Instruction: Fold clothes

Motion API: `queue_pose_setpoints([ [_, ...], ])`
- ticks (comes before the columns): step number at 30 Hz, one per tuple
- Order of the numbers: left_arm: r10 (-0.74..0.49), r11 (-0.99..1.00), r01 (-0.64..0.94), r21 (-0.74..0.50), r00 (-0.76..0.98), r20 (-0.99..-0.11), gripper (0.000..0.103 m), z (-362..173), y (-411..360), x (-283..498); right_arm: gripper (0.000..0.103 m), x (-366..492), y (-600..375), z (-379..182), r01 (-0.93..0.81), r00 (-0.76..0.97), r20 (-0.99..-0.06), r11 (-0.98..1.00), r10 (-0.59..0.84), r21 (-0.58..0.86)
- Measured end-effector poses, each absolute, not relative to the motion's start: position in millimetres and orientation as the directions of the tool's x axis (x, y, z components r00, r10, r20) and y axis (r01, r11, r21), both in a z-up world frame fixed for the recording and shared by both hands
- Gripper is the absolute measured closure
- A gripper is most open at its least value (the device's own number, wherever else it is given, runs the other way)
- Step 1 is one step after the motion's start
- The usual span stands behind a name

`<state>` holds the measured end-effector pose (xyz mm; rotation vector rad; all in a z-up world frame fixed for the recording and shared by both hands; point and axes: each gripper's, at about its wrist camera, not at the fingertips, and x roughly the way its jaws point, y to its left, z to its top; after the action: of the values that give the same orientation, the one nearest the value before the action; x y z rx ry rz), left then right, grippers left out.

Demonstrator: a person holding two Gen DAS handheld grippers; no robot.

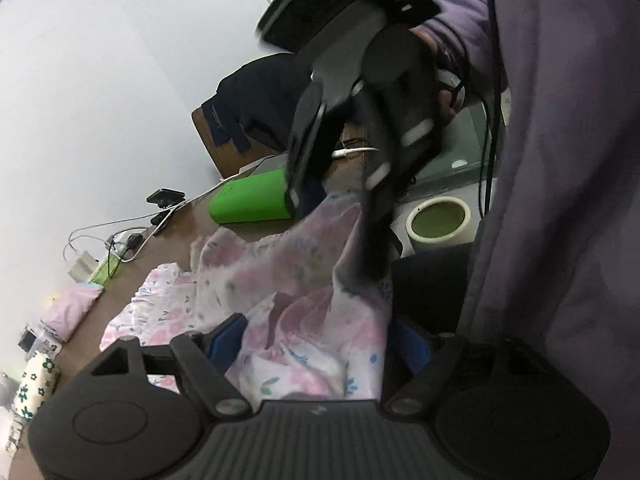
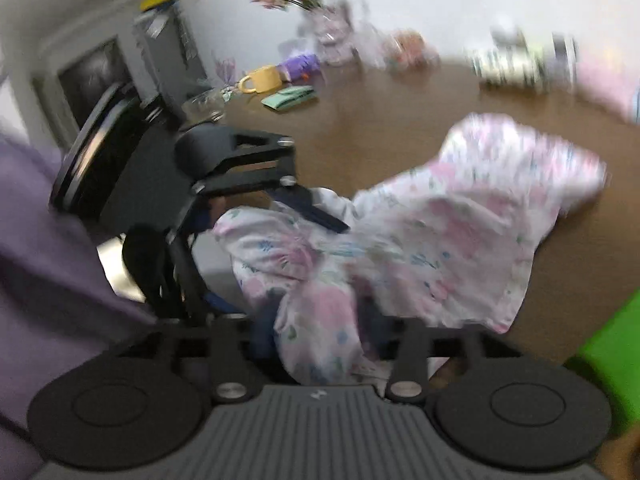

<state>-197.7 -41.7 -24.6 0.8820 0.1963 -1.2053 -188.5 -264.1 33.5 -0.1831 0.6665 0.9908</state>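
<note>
A pink-and-white floral garment (image 1: 288, 264) lies bunched on the brown table (image 2: 380, 92), one part spread to the right (image 2: 460, 220). My left gripper (image 1: 318, 332) stands wide, with a bunch of the cloth between its blue pads (image 1: 228, 336); the pads do not visibly pinch it. From above, my right gripper (image 1: 334, 236) points down into the cloth with its fingers spread apart. In the right wrist view the garment drapes over the right gripper (image 2: 320, 320) and hides its fingertips. The left gripper (image 2: 276, 260) sits just to the left there, one finger on top of the fabric.
A green cylinder (image 1: 252, 202) lies behind the garment, and a cream cup of green liquid (image 1: 438, 220) stands to its right. Cables and a charger (image 1: 116, 244) and a folded pink cloth (image 1: 70, 312) sit at the left. A yellow mug (image 2: 264, 78) stands far back. A purple sleeve (image 1: 560, 200) fills the right.
</note>
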Motion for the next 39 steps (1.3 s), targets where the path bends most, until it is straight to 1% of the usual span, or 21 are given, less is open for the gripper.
queue_pose_setpoints([
  [1,-0.721,0.085,0.868,0.489,0.393,-0.571,0.024,-25,-38,-198,0.017,-199,-265,36,-0.830,0.415,-0.587,0.553,0.695,0.068],
  [4,-0.697,0.107,0.857,0.504,0.426,-0.577,0.024,-27,-29,-201,0.009,-223,-265,36,-0.831,0.512,-0.587,0.534,0.627,-0.154],
  [7,-0.668,0.109,0.840,0.531,0.458,-0.587,0.024,-35,-26,-204,0.009,-230,-258,23,-0.829,0.540,-0.620,0.487,0.570,-0.275],
  [9,-0.658,0.102,0.834,0.543,0.466,-0.592,0.024,-38,-25,-205,0.009,-233,-247,14,-0.822,0.564,-0.616,0.443,0.551,-0.357],
  [10,-0.659,0.104,0.843,0.528,0.456,-0.599,0.025,-38,-27,-203,0.012,-233,-240,10,-0.818,0.574,-0.604,0.423,0.553,-0.389],
  [11,-0.662,0.108,0.857,0.504,0.440,-0.607,0.029,-35,-29,-199,0.015,-231,-235,9,-0.819,0.574,-0.595,0.412,0.562,-0.400],
  [13,-0.666,0.122,0.881,0.458,0.414,-0.620,0.044,-31,-33,-192,0.042,-219,-229,8,-0.843,0.536,-0.607,0.405,0.586,-0.353],
  [14,-0.666,0.135,0.889,0.437,0.408,-0.625,0.047,-28,-34,-188,0.048,-213,-229,9,-0.862,0.502,-0.624,0.401,0.599,-0.309],
  [15,-0.668,0.142,0.900,0.411,0.394,-0.631,0.050,-26,-34,-184,0.060,-208,-230,10,-0.880,0.466,-0.636,0.399,0.615,-0.259],
  [16,-0.674,0.148,0.912,0.383,0.377,-0.636,0.055,-23,-33,-182,0.068,-204,-233,11,-0.889,0.442,-0.641,0.400,0.627,-0.222],
  [17,-0.680,0.155,0.922,0.354,0.359,-0.639,0.058,-21,-32,-180,0.071,-202,-235,13,-0.896,0.422,-0.645,0.402,0.637,-0.190],
  [19,-0.709,0.147,0.953,0.267,0.289,-0.643,0.072,-13,-29,-177,0.082,-200,-246,19,-0.910,0.360,-0.648,0.404,0.671,-0.087],
  [21,-0.735,0.121,0.964,0.235,0.246,-0.631,0.076,-4,-23,-186,0.086,-192,-260,23,-0.915,0.272,-0.634,0.398,0.724,0.062],
  [23,-0.757,0.113,0.959,0.258,0.251,-0.603,0.071,4,-21,-188,0.087,-180,-276,22,-0.890,0.212,-0.596,0.405,0.775,0.210],
  [24,-0.766,0.134,0.948,0.289,0.284,-0.576,0.061,7,-20,-187,0.087,-173,-284,22,-0.867,0.202,-0.570,0.416,0.796,0.274],
  [25,-0.770,0.174,0.932,0.317,0.329,-0.547,0.043,10,-16,-185,0.088,-168,-292,21,-0.843,0.203,-0.544,0.428,0.815,0.327],
  [27,-0.763,0.256,0.901,0.351,0.411,-0.499,0.026,15,-5,-182,0.088,-157,-305,20,-0.790,0.222,-0.486,0.448,0.845,0.418],
  [29,-0.753,0.333,0.871,0.362,0.476,-0.454,0.025,23,9,-182,0.088,-151,-316,18,-0.749,0.244,-0.445,0.459,0.862,0.477],
  [33,-0.768,0.400,0.861,0.315,0.502,-0.398,0.025,32,26,-196,0.088,-147,-325,11,-0.703,0.267,-0.420,0.473,0.868,0.531],
  [37,-0.809,0.352,0.847,0.399,0.490,-0.326,0.025,29,5,-209,0.088,-138,-319,8,-0.694,0.247,-0.426,0.466,0.870,0.549],
  [39,-0.823,0.298,0.842,0.449,0.465,-0.326,0.023,27,-9,-214,0.088,-132,-315,8,-0.692,0.234,-0.434,0.463,0.870,0.555],
])
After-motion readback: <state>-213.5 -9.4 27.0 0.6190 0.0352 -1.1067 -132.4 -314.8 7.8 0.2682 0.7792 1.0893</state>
